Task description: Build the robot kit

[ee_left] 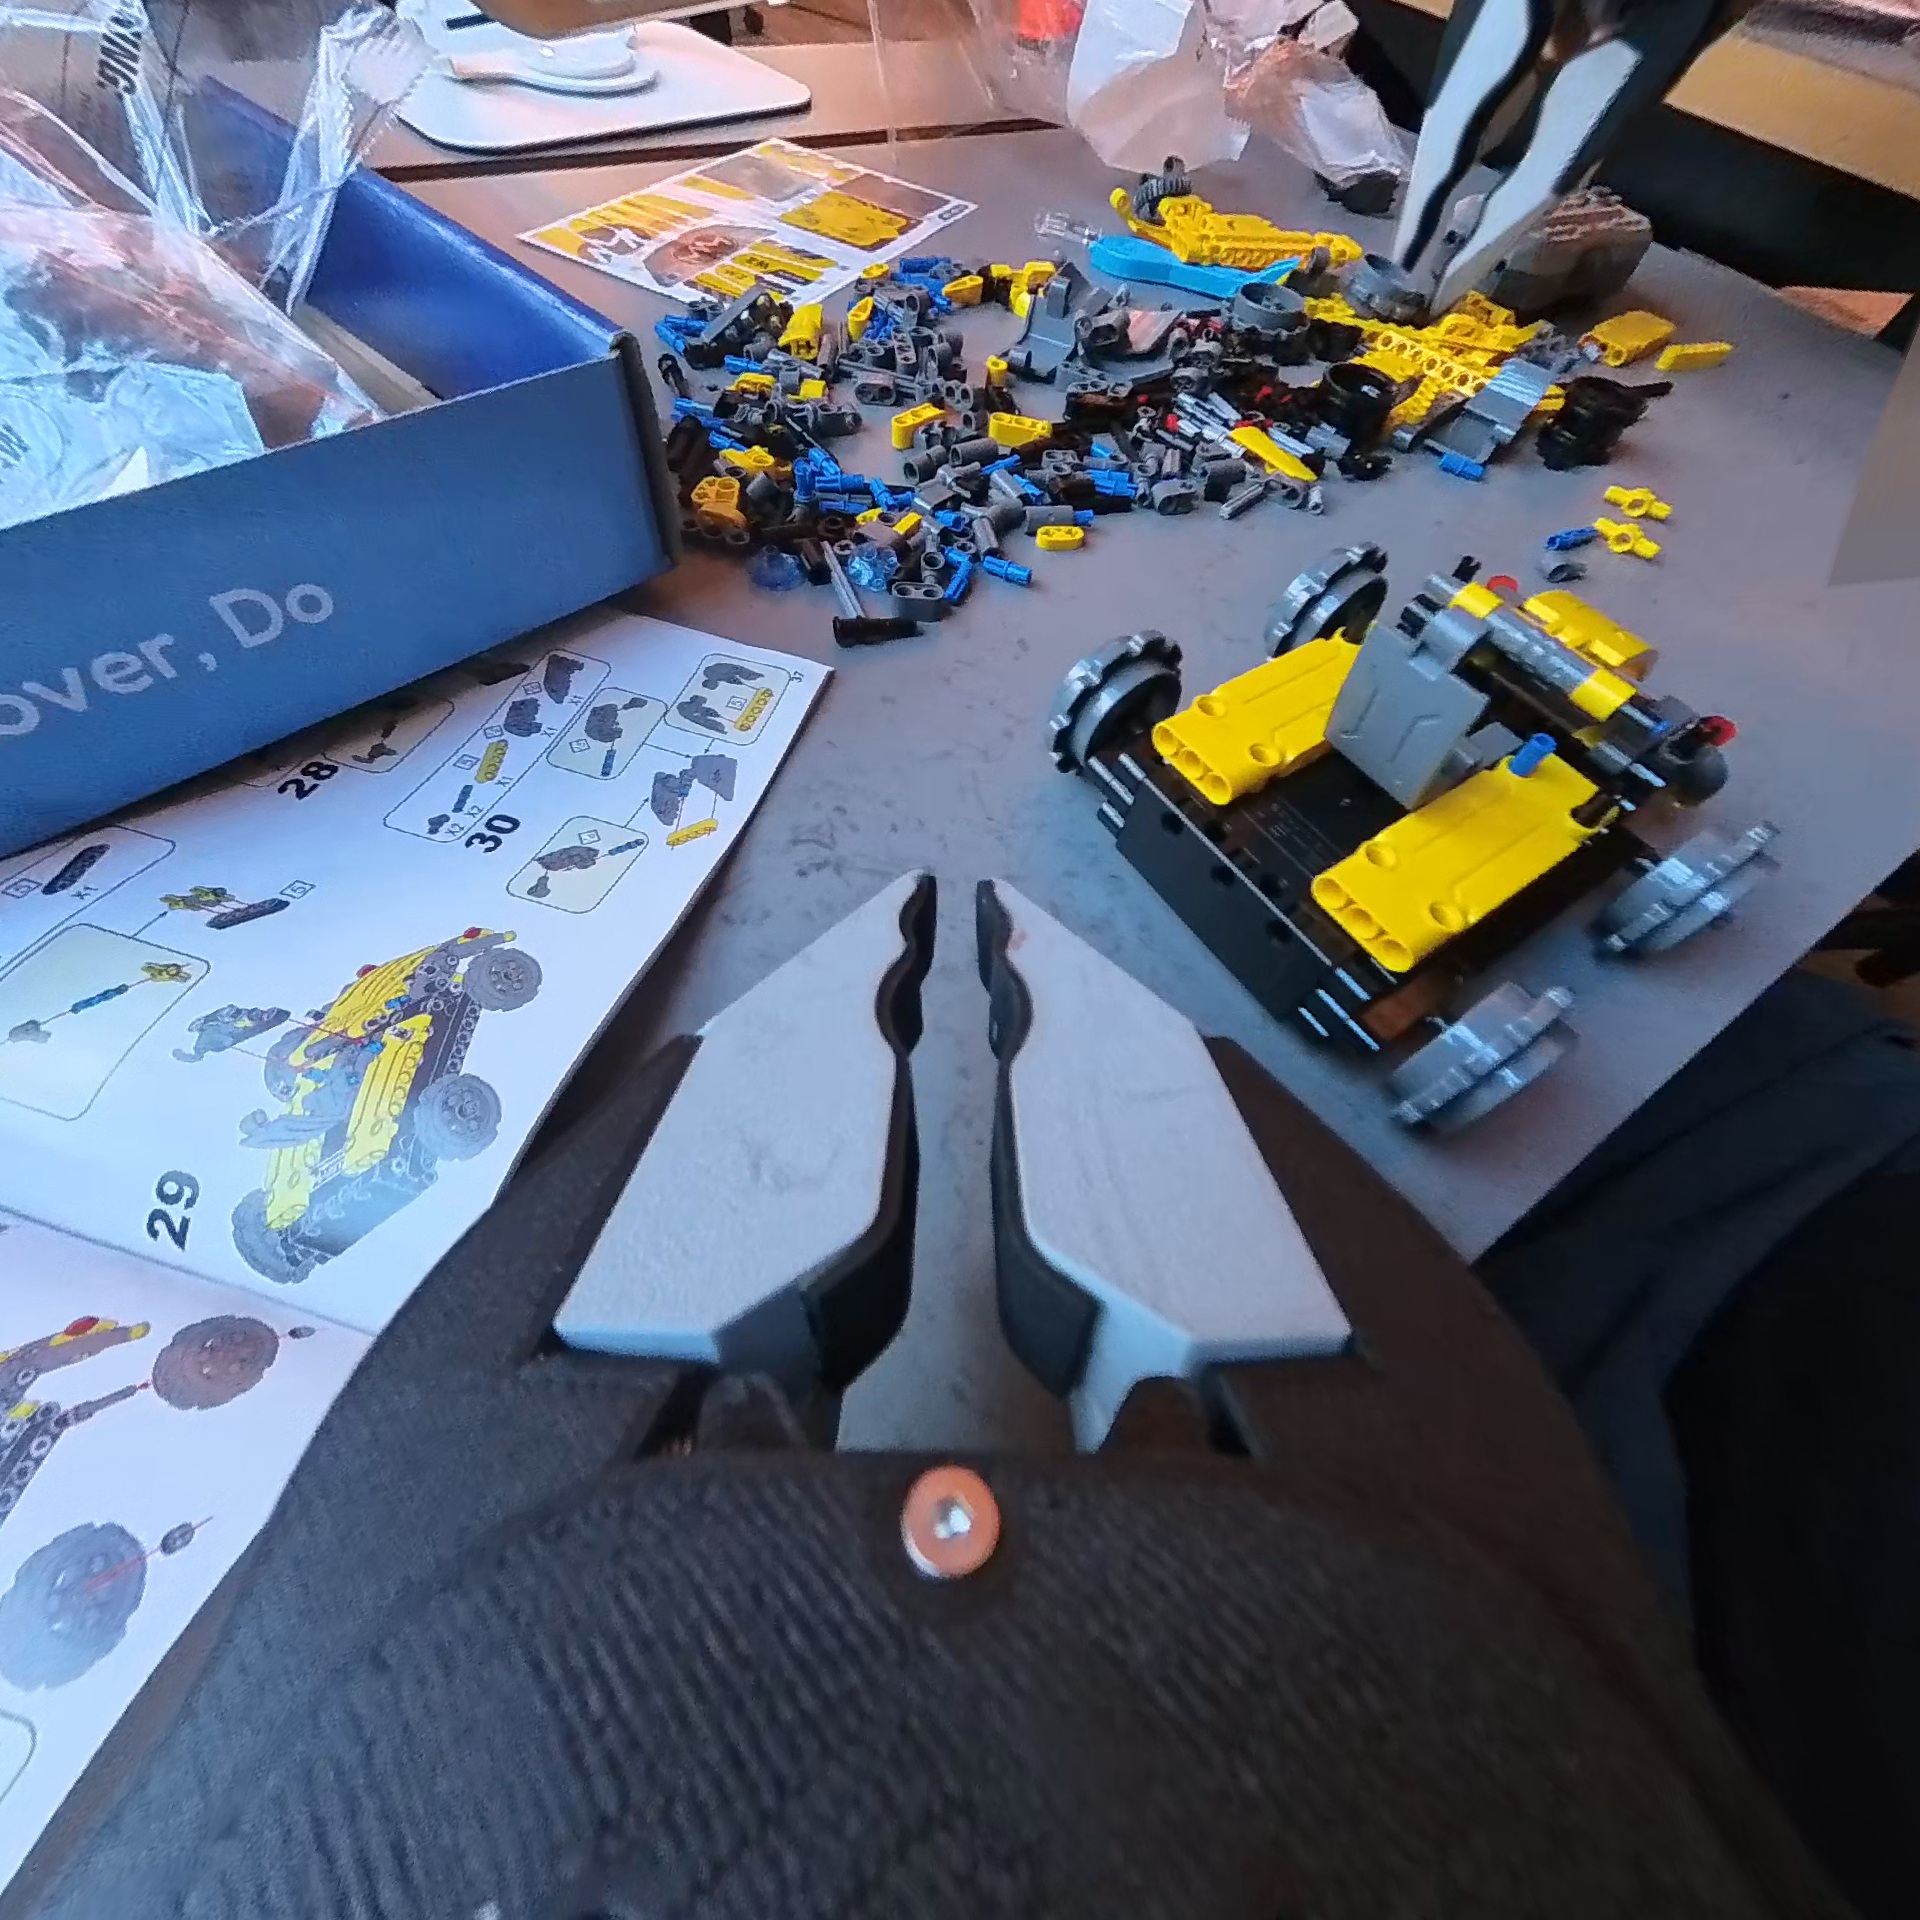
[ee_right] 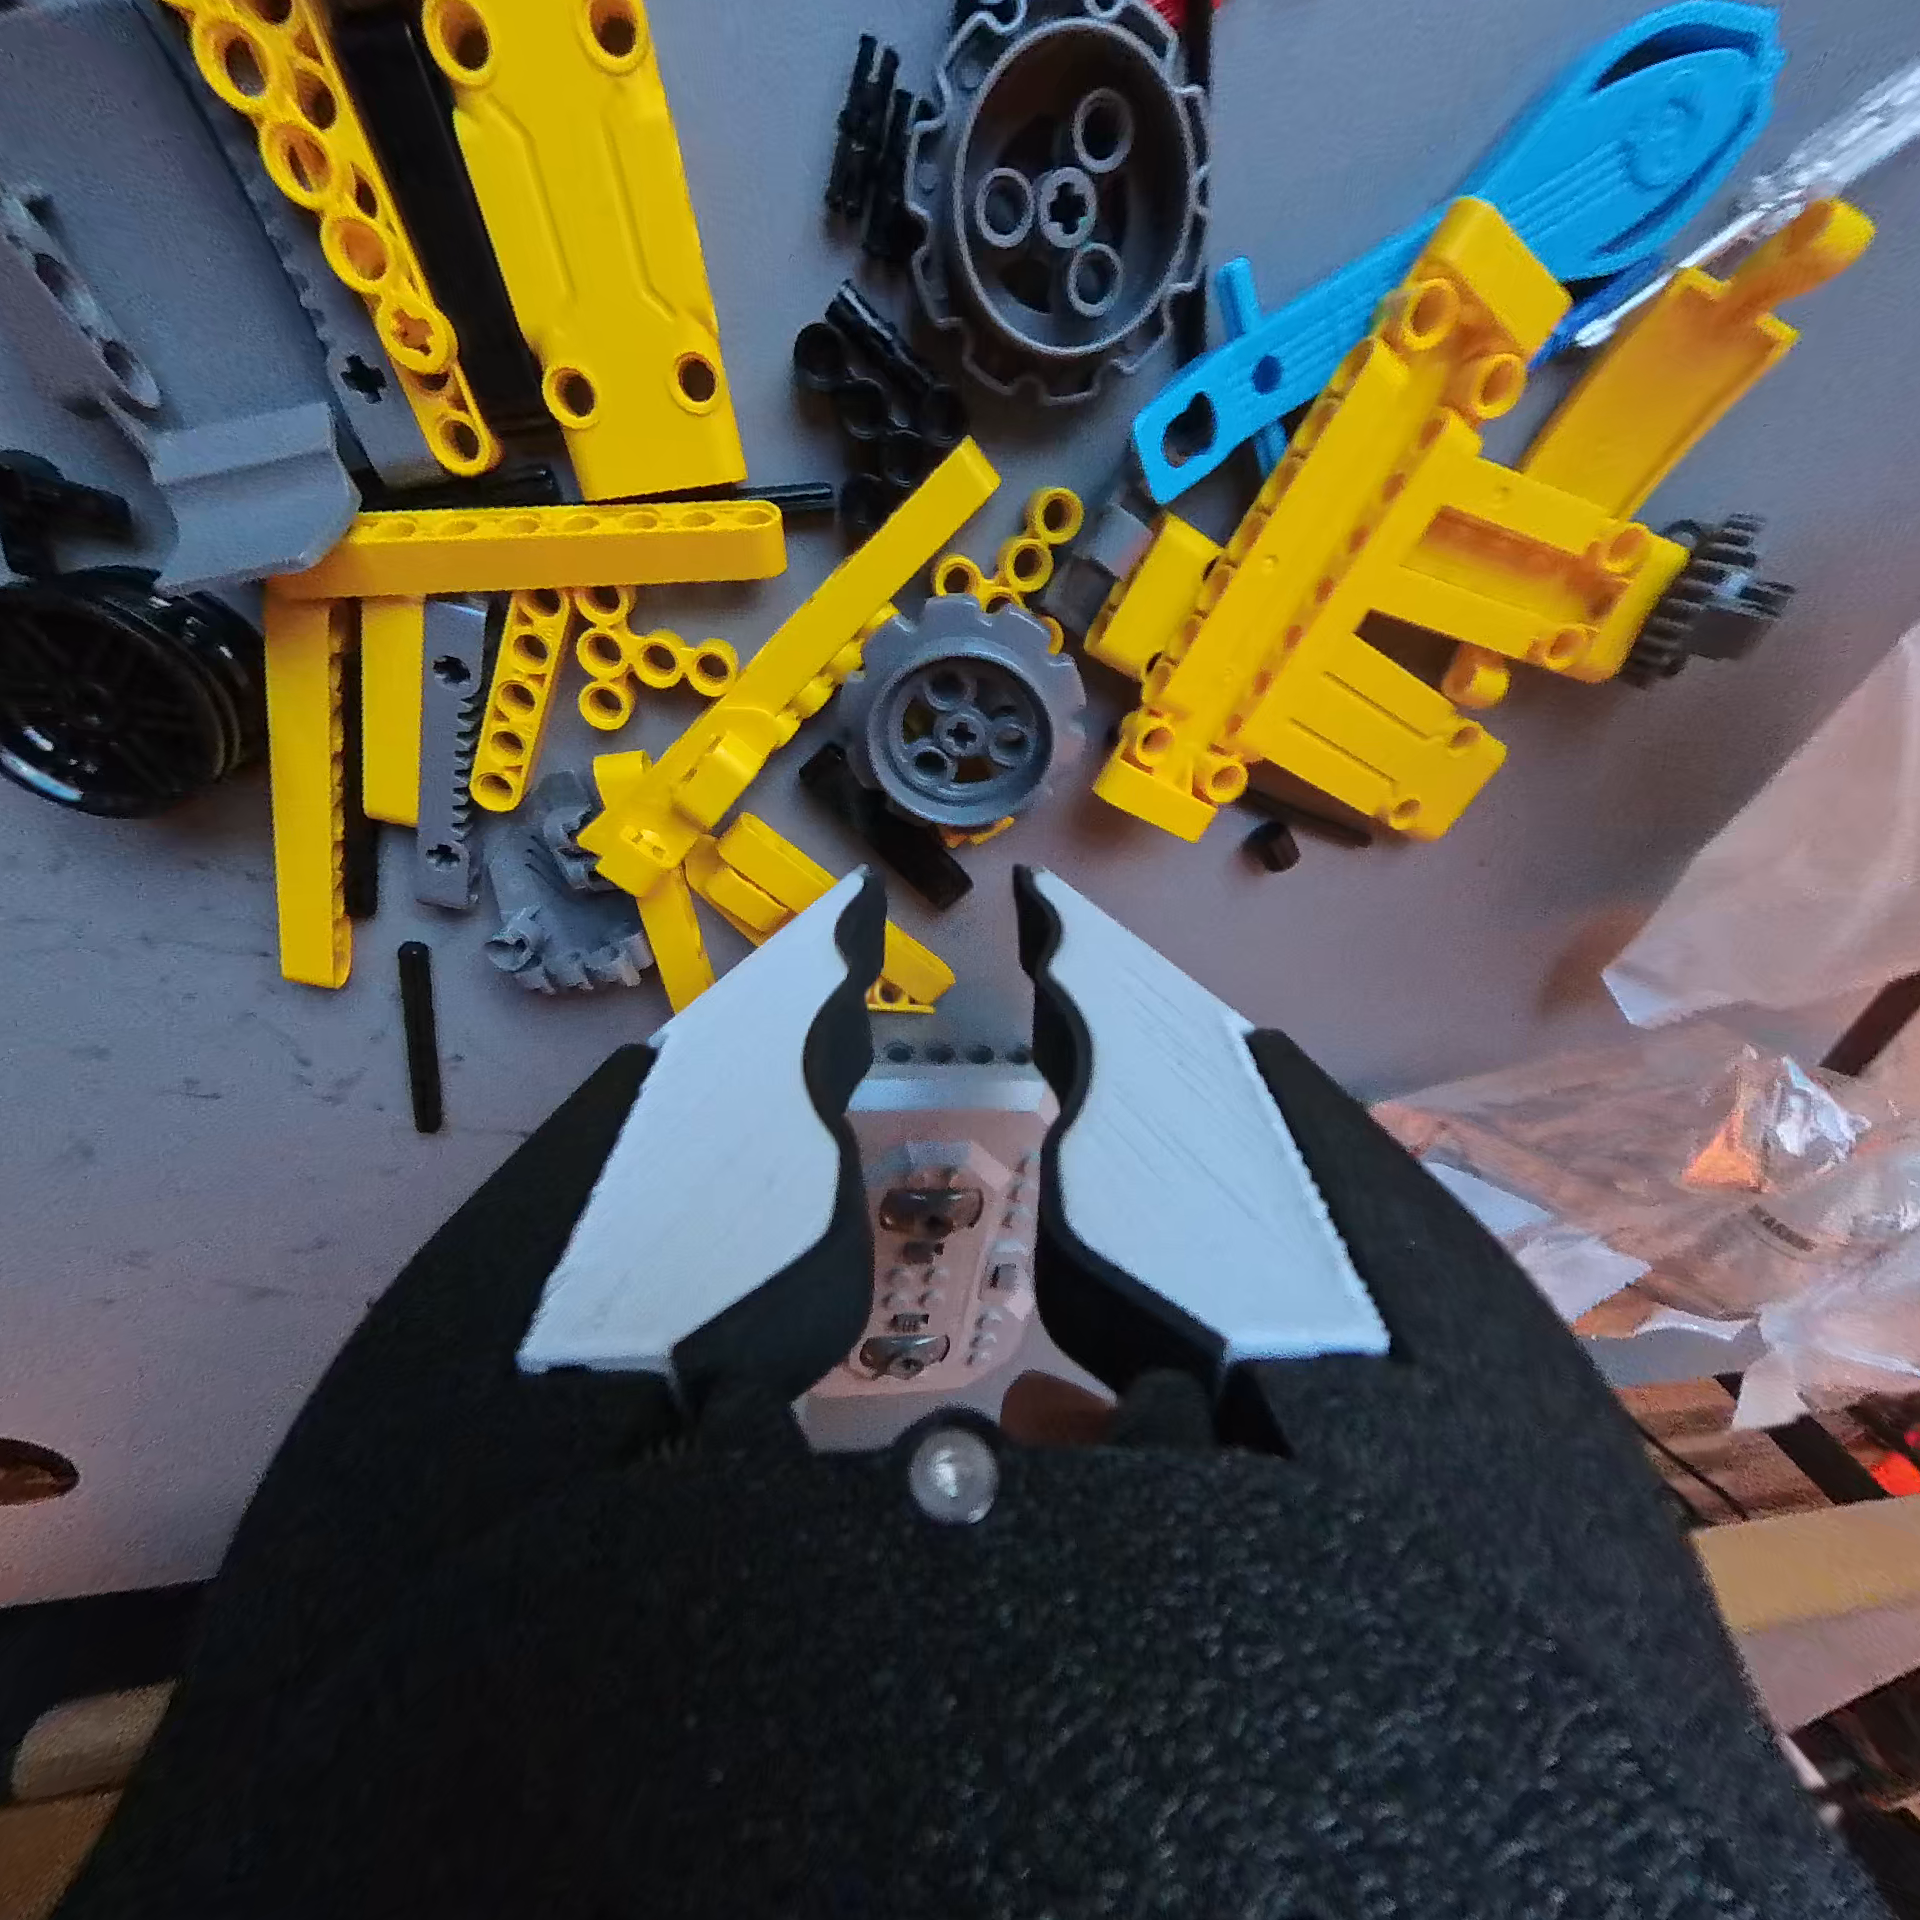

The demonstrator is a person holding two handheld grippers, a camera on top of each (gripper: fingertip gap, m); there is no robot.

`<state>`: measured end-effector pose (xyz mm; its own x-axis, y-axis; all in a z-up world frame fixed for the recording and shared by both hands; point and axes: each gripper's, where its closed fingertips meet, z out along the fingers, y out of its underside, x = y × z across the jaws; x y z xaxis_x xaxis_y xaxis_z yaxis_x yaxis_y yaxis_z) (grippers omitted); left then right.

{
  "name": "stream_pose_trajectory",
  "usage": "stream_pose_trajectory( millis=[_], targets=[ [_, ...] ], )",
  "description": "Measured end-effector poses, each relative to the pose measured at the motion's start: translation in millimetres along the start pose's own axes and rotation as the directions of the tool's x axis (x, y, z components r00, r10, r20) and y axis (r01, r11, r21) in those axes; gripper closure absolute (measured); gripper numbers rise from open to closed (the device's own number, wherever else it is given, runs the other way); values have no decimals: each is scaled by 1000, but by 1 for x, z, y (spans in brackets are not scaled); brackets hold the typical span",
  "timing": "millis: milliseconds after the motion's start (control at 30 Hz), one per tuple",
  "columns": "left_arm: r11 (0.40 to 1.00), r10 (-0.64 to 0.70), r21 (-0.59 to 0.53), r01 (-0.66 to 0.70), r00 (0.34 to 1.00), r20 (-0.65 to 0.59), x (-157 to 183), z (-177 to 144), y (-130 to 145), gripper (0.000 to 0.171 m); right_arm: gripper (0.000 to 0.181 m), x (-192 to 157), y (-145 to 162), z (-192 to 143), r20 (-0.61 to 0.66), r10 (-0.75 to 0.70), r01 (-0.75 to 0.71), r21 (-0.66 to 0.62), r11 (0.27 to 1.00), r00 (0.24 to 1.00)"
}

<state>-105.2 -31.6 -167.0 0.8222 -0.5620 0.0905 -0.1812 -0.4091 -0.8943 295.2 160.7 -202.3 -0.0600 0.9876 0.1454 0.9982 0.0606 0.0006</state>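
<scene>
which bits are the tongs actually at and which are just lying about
At the tongs: right tongs, open, nearest grey hub and yellow beam; left tongs, empty, between booklet and part-built car.
Lying about: blue box, plastic bags, blue tool, loose-parts pile.

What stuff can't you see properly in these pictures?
- Blue box, left wrist view: contents hidden by crinkly plastic bags; left edge cuts it off.
- Grey motor block, right wrist view: mostly hidden behind the right gripper.
- Black wheel, right wrist view: cut off by the left edge.
- Far sticker sheet, left wrist view: too small.
</scene>
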Motion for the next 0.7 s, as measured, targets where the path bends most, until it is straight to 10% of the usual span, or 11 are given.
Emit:
stream_pose_trajectory(
  millis=[433, 700],
  targets=[
    [1000, 16, 27, -16, 1000, -11, 3, -3, -2, 169, 173, -23, 0, -56, -52, 106, -104, 35, 994, 993],
    [999, 17, 31, -17, 1000, -8, 2, -3, -3, 169, 174, -117, -31, -86, -16, 159, -150, 251, 956, 987]
  ],
)
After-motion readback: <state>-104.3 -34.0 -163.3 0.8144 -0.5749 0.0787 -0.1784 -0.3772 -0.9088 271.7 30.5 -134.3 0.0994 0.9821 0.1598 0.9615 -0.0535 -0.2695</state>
